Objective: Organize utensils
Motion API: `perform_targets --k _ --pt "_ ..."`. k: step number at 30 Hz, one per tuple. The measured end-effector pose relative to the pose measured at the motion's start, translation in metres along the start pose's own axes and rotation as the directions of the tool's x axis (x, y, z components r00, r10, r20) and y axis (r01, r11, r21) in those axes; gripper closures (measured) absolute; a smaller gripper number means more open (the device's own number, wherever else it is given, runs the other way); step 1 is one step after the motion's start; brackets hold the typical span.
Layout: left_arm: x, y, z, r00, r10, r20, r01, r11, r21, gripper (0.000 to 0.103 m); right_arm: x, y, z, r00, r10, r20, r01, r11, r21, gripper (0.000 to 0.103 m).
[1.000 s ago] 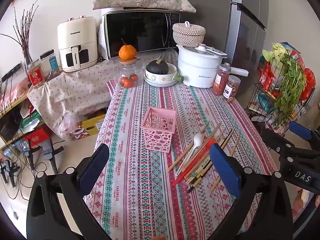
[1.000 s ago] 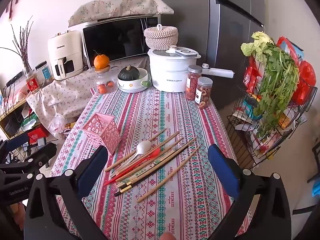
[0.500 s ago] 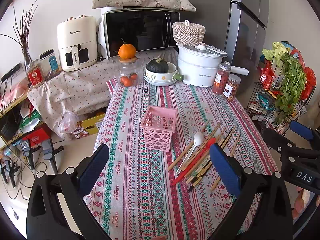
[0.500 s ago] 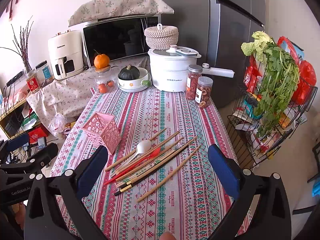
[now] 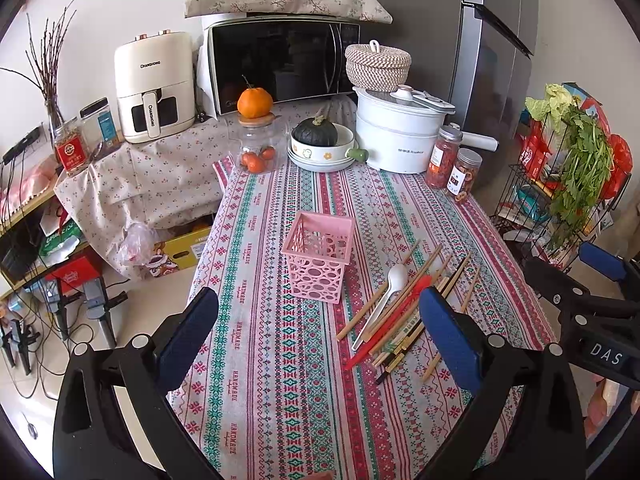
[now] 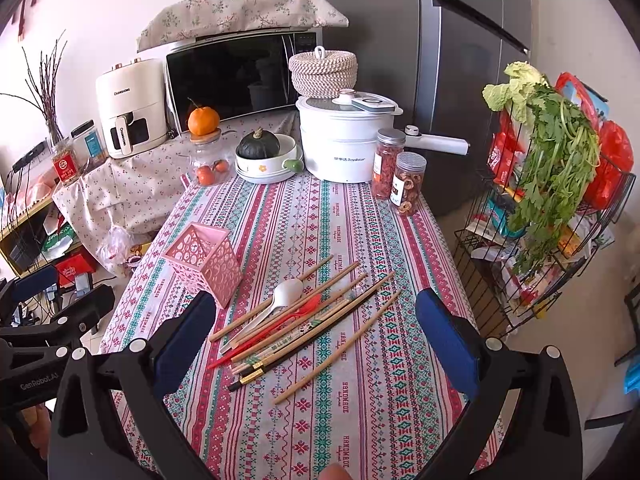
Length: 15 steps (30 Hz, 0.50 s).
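Observation:
A pink perforated basket [image 5: 319, 255] [image 6: 205, 259] stands empty on the striped tablecloth [image 5: 280, 360]. To its right lies a loose pile of wooden chopsticks [image 5: 404, 300] [image 6: 320, 312], a white spoon [image 5: 390, 280] [image 6: 286, 293] and a red utensil [image 5: 400, 312] [image 6: 296, 312]. My left gripper [image 5: 318, 330] is open and empty, held above the near table in front of the basket. My right gripper [image 6: 314, 334] is open and empty, above the pile. Each gripper shows at the edge of the other's view.
At the table's far end stand a white cooker [image 5: 400, 136], two jars [image 5: 452, 164], a bowl with a squash [image 5: 320, 140] and a glass jar with an orange on it [image 5: 256, 148]. A wire rack of greens [image 6: 552, 200] stands to the right.
Both views have shifted only very slightly. The utensils and the basket have not moved, and both grippers stay open.

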<state>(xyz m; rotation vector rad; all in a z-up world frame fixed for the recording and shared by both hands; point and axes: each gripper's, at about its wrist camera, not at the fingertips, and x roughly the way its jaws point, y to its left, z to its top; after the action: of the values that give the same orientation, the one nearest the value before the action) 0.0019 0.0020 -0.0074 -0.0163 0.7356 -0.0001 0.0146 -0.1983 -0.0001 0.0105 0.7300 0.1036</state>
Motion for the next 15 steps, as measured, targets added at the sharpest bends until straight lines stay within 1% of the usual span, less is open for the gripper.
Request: perform_targets --k 15 --pt "0.0004 0.0008 0.0003 1.0 0.002 0.0 -0.002 1.0 0.002 0.007 -0.0003 -0.0002 0.0005 1.0 0.001 -0.001 -0.001 1.0 0.0 0.006"
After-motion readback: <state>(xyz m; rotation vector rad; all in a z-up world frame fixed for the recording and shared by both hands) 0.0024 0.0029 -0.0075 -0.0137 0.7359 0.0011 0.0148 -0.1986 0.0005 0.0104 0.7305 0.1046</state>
